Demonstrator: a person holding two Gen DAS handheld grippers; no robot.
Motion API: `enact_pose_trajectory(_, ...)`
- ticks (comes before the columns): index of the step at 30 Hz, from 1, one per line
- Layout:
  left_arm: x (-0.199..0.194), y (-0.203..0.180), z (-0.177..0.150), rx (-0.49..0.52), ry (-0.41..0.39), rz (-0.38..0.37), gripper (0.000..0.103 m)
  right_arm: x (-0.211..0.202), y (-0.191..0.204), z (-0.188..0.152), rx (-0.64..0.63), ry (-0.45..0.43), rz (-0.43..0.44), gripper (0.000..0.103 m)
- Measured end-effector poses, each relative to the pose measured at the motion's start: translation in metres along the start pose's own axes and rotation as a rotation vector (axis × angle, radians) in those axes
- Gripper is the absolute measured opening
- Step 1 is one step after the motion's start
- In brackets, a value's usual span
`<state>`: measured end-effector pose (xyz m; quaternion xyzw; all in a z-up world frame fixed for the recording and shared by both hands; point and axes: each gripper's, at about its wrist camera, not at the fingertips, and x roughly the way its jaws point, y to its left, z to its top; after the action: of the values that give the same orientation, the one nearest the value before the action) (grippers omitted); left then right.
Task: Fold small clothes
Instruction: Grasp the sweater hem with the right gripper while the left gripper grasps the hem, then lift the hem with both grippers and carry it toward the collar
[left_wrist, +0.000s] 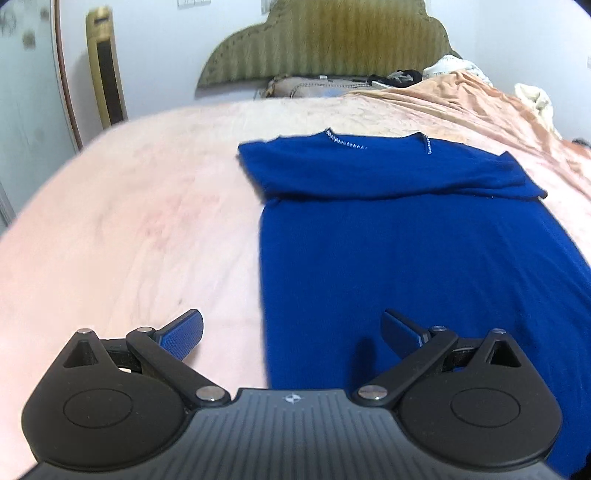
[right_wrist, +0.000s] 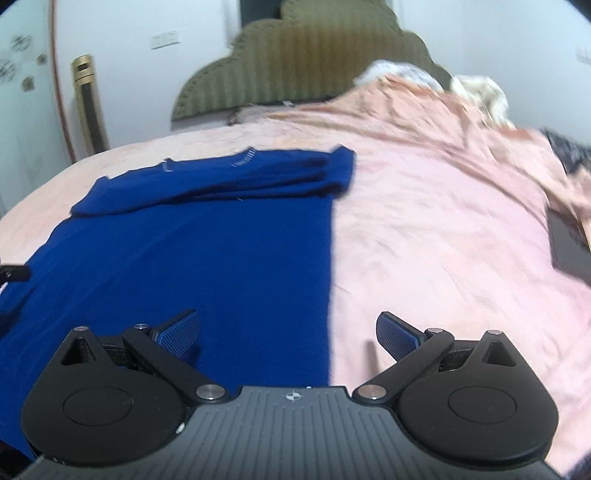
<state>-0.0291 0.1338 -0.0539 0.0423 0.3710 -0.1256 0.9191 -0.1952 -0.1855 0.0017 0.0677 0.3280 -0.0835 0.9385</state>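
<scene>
Both claws spread wide, empty: left claw (left_wrist: 291, 332) straddles the left edge of the blue top (left_wrist: 424, 251), right claw (right_wrist: 288, 332) straddles its right edge. Top lies flat on the pink bed (left_wrist: 129, 221), sleeves folded across the chest. Soft, light, limp knit; I'd pinch the hem corners, low and shallow.

Shirt (left_wrist: 406, 240) on bed (left_wrist: 129, 221)

blue garment (left_wrist: 424, 258): near hem hidden behind left hand-held gripper (left_wrist: 291, 332) | headboard (right_wrist: 295, 66): motion-blurred
</scene>
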Motion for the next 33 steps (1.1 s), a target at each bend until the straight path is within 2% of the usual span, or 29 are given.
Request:
enact_pose_trajectory(3, 0.007, 0.019, -0.003, -0.066, 0.053, -0.119, 0.103, -0.002, -0.021, -0.005, 0.097, 0.04, 0.091, 0.101)
enact_pose_trajectory(5, 0.013, 0.025, -0.005, -0.109, 0.081, -0.191, 0.103, 0.001, -0.031, -0.009, 0.141, 0.069, 0.133, 0.092)
enact_pose_trajectory(7, 0.014, 0.024, -0.003, -0.105, 0.083, -0.195, 0.103, 0.003, -0.032, -0.011, 0.137, 0.075, 0.136, 0.087)
enact_pose_trajectory(9, 0.016, 0.019, -0.002, -0.095, 0.091, -0.206, 0.102, 0.004, -0.027, -0.01, 0.114, 0.074, 0.14, 0.077)
enact_pose_trajectory(12, 0.017, 0.017, -0.001, -0.111, 0.088, -0.249, 0.102, 0.008, -0.021, -0.008, 0.096, 0.077, 0.159, 0.056)
enact_pose_trajectory(14, 0.016, 0.014, -0.002, -0.1, 0.078, -0.267, 0.088, 0.011, -0.017, -0.006, 0.079, 0.079, 0.164, 0.035)
enact_pose_trajectory(16, 0.014, 0.011, -0.002, -0.085, 0.074, -0.265, 0.044, 0.011, -0.016, -0.005, 0.071, 0.075, 0.172, 0.025)
enact_pose_trajectory(17, 0.015, 0.011, -0.001, -0.087, 0.08, -0.258, 0.036, 0.01, -0.016, -0.004, 0.071, 0.07, 0.18, 0.017)
enact_pose_trajectory(19, 0.02, 0.016, 0.004, -0.116, 0.093, -0.28, 0.009, 0.01, -0.017, -0.001, 0.079, 0.062, 0.193, 0.014)
enact_pose_trajectory(21, 0.021, 0.019, 0.008, -0.136, 0.091, -0.305, 0.008, 0.009, -0.016, 0.004, 0.076, 0.049, 0.21, 0.013)
enact_pose_trajectory(25, 0.014, 0.014, 0.024, -0.102, 0.026, -0.302, 0.008, 0.007, -0.017, 0.024, 0.074, 0.003, 0.248, 0.011)
enact_pose_trajectory(26, 0.014, 0.014, 0.03, -0.103, 0.01, -0.297, 0.008, 0.007, -0.017, 0.03, 0.072, -0.013, 0.246, 0.003)
enact_pose_trajectory(27, 0.014, 0.013, 0.035, -0.105, -0.003, -0.292, 0.008, 0.008, -0.017, 0.037, 0.065, -0.033, 0.234, 0.003)
enact_pose_trajectory(33, 0.034, 0.019, 0.062, -0.13, -0.067, -0.204, 0.006, 0.031, -0.027, 0.07, 0.072, -0.083, 0.192, 0.002)
